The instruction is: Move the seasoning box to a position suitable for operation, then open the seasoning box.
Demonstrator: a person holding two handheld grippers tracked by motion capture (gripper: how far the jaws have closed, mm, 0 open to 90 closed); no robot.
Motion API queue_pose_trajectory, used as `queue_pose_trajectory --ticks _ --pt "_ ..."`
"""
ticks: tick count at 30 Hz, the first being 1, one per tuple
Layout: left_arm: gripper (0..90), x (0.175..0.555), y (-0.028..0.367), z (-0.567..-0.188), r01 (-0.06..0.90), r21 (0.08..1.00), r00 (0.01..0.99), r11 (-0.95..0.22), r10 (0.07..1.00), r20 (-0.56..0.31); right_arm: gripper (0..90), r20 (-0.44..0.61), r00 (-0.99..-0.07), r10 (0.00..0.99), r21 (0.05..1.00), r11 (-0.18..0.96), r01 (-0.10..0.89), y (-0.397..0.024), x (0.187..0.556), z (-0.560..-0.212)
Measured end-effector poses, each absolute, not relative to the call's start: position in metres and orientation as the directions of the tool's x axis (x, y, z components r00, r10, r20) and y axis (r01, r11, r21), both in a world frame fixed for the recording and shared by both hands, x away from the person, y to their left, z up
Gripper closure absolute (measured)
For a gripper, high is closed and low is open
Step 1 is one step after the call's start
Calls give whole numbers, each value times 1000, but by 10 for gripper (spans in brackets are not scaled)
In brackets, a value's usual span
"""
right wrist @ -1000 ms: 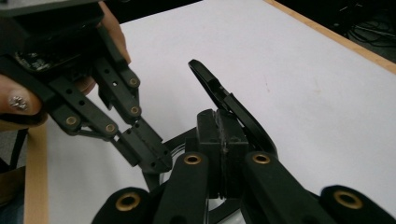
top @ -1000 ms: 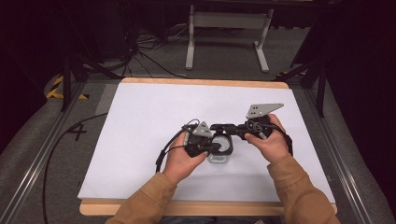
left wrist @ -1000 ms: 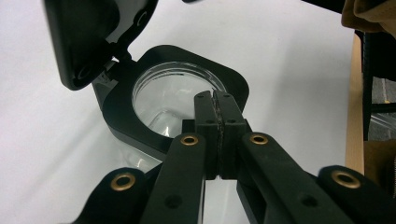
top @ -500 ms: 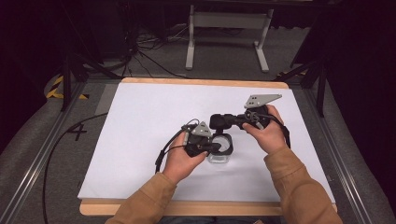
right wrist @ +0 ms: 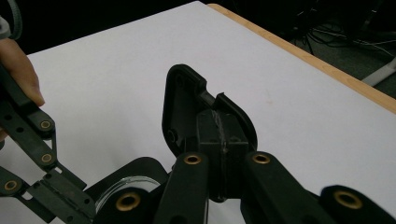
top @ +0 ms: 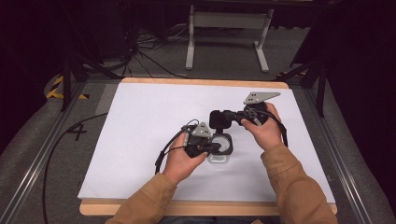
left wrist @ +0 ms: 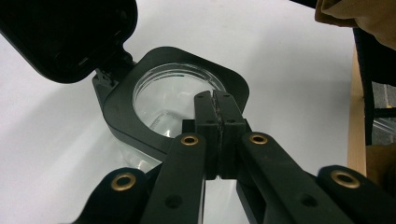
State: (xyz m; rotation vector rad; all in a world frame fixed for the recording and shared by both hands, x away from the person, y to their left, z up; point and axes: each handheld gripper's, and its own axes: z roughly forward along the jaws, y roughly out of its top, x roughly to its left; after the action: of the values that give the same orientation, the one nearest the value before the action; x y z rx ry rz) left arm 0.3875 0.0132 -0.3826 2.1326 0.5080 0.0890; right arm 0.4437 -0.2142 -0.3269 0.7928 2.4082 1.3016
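A small clear container (top: 221, 152) with a black square rim (left wrist: 140, 122) stands on the white sheet near the table's middle. My left gripper (top: 215, 145) is shut on the rim's near side, its jaws (left wrist: 215, 100) pressed together over the edge. The container's black hinged lid (top: 217, 119) is swung up and back. My right gripper (top: 226, 116) is shut on the lid's free edge, and in the right gripper view the lid (right wrist: 183, 105) stands nearly upright ahead of the jaws (right wrist: 219, 122). The left gripper (right wrist: 46, 184) and the clear opening (right wrist: 119, 192) show below it.
A white sheet (top: 154, 116) covers the wooden table (top: 205, 83). A white metal stand (top: 226, 21) and tangled cables lie on the floor beyond the far edge. A black cable (top: 60, 140) runs along the left side. Metal rails flank the table.
The right gripper has lifted the lid up and back off the container, most of it in the first half second. The left gripper has stayed on the rim.
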Motion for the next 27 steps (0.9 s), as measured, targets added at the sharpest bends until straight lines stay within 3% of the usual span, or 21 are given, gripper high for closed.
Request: queue_pose_trajectory --ticks 6,13,19,27 --pt "897 387 15 -382 311 805 916 -506 385 -112 900 -10 -810 587 833 453 318 -213 440 -326" --pt "825 386 30 -371 306 831 910 -465 400 -111 900 -1 -827 562 844 443 300 -218 424 -321" --pt "681 385 47 -358 341 821 896 -458 422 -136 896 -11 -825 565 848 442 292 -231 410 -315" --pt "630 394 80 -347 389 809 863 -442 481 -152 836 -1 -805 593 858 414 304 -253 397 -309"
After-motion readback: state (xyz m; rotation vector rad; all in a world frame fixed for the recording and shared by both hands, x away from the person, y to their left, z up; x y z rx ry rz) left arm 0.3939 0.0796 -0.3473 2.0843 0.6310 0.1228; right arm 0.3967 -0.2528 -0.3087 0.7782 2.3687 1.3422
